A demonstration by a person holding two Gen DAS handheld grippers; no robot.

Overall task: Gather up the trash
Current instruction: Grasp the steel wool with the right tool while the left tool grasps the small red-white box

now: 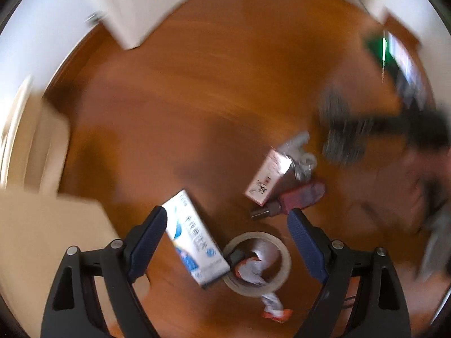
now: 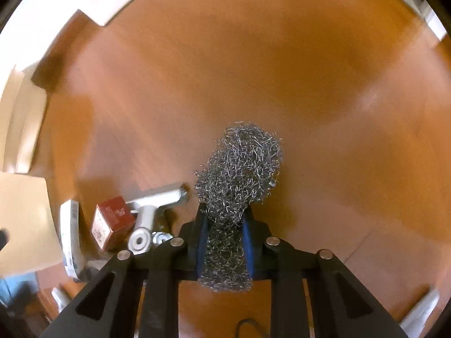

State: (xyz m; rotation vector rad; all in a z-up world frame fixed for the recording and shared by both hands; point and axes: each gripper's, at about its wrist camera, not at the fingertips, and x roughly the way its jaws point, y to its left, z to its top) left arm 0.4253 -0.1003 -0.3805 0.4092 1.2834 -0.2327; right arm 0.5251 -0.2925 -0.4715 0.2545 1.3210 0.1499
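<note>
My right gripper [image 2: 224,211] is shut on a grey steel wool scrubber [image 2: 239,174] and holds it above the wooden floor; the scrubber also shows blurred in the left wrist view [image 1: 342,132]. My left gripper [image 1: 227,214] is open and empty above the trash on the floor. Between its fingers lie a white and blue carton [image 1: 193,236], a tape roll [image 1: 260,262] with crumpled wrapper [image 1: 255,267] inside, a pink and white box [image 1: 266,177], a dark red bottle [image 1: 290,200] and a silver metal part [image 1: 300,155]. The box [image 2: 111,221] and metal part [image 2: 153,205] also show at the lower left of the right wrist view.
A cardboard box [image 1: 42,225] stands at the left, its flap [image 2: 22,219] showing in the right wrist view. White furniture [image 1: 126,5] stands at the far edge of the wooden floor [image 1: 211,70]. A dark device with a green light [image 1: 394,56] is at the upper right.
</note>
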